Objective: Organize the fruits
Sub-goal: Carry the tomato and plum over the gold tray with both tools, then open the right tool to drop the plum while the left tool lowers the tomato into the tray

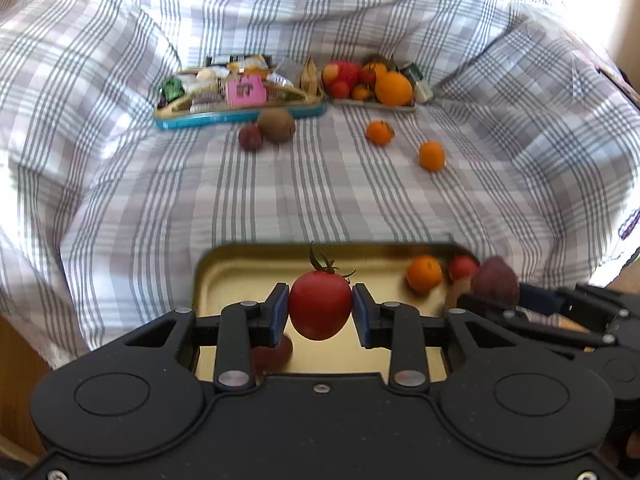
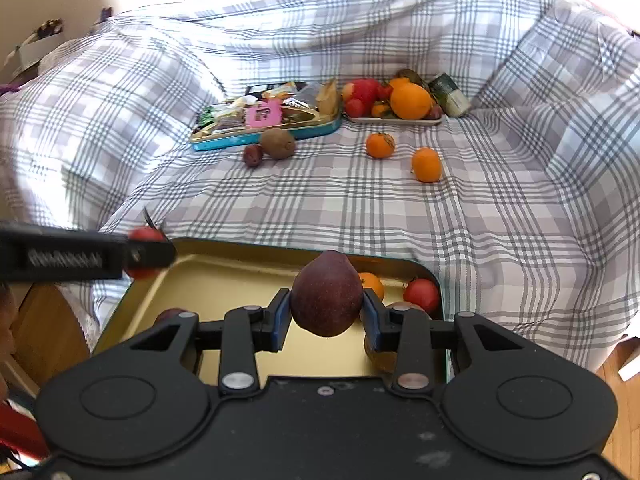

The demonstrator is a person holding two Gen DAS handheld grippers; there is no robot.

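Observation:
My left gripper (image 1: 320, 314) is shut on a red tomato (image 1: 320, 300) with a green stem, held over the gold inside of a teal-rimmed tin tray (image 1: 240, 272). My right gripper (image 2: 326, 316) is shut on a dark red, pear-shaped fruit (image 2: 327, 292) above the same tray (image 2: 224, 276). An orange (image 2: 373, 285), a red tomato (image 2: 422, 294) and a brownish fruit (image 2: 380, 354) lie in the tray's right part. A dark red fruit (image 1: 276, 354) lies under the left fingers. In the right wrist view the left gripper (image 2: 146, 254) shows at the tray's left rim.
On the checked cloth (image 1: 320, 200) farther back lie a kiwi (image 1: 276, 125), a plum (image 1: 251, 137) and two small oranges (image 1: 380, 133) (image 1: 432, 155). Behind them stand a teal tin of snacks (image 1: 240, 118) and a white tray of fruit (image 1: 372, 102).

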